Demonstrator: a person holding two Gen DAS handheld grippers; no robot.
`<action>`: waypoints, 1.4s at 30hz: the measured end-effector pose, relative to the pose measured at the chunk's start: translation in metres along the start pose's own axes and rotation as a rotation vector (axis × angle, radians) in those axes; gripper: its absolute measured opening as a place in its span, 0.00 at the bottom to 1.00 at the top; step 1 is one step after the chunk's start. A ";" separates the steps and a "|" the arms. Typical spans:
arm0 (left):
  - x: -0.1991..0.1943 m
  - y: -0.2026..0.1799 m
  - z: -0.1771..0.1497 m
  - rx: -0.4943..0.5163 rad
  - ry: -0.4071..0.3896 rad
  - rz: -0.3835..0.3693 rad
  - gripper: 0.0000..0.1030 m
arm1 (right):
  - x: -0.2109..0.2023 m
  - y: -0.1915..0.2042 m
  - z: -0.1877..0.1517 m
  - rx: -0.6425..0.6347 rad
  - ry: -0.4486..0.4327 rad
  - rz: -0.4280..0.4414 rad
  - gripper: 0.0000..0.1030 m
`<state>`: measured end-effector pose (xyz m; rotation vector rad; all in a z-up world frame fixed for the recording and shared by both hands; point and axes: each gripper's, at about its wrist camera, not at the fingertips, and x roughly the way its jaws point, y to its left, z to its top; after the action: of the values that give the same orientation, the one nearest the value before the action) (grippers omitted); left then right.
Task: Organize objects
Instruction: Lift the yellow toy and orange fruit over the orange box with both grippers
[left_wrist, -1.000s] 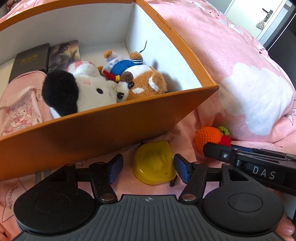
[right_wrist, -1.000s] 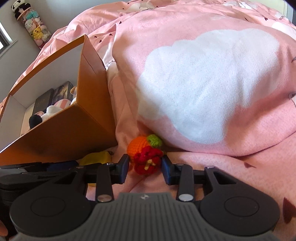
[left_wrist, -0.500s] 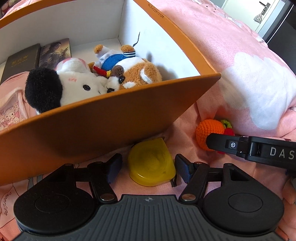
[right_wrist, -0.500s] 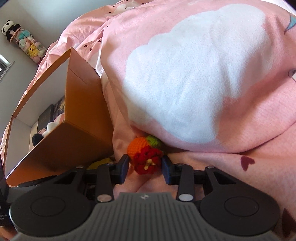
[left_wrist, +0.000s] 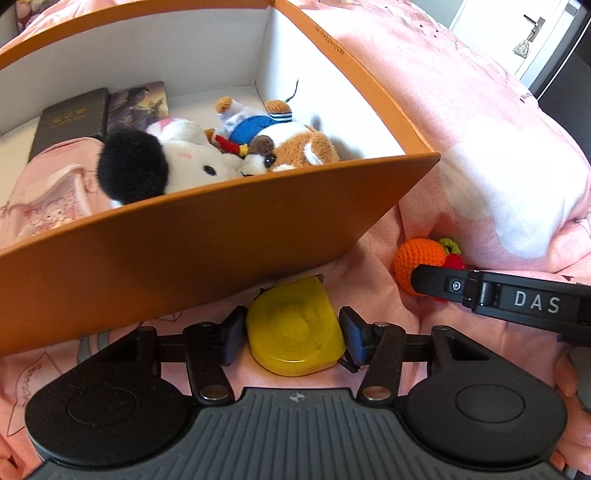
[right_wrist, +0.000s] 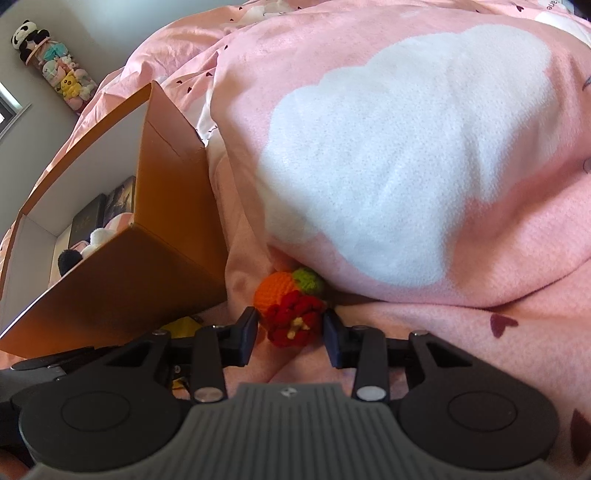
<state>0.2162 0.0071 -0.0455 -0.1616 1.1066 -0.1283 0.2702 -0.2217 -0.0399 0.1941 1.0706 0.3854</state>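
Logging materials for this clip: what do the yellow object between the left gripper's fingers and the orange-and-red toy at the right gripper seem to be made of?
Yellow object: looks like smooth, glossy, slightly translucent plastic or resin, judging by its soft highlights and rounded edges; exact material unclear. Orange-and-red toy: crocheted yarn, matte, with visible stitch loops and a green yarn leaf.

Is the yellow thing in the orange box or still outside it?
Outside. The yellow thing lies on the pink blanket in front of the orange box, between the left gripper fingers.

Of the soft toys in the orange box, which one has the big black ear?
The white plush dog, lying nearest the box's front wall. Its round black ear sets it apart from the brown-and-white plush in the blue top beside it.
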 end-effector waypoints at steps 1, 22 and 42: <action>-0.005 0.001 -0.001 0.002 -0.007 -0.003 0.60 | -0.003 0.002 -0.001 -0.012 -0.005 -0.005 0.38; -0.147 0.004 0.009 0.101 -0.281 -0.068 0.60 | -0.109 0.075 0.026 -0.403 -0.239 0.072 0.38; -0.093 0.062 0.085 -0.023 -0.338 0.081 0.60 | -0.027 0.171 0.083 -0.846 -0.194 -0.014 0.38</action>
<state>0.2530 0.0903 0.0613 -0.1521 0.7764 -0.0143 0.2951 -0.0733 0.0791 -0.5199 0.6457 0.7563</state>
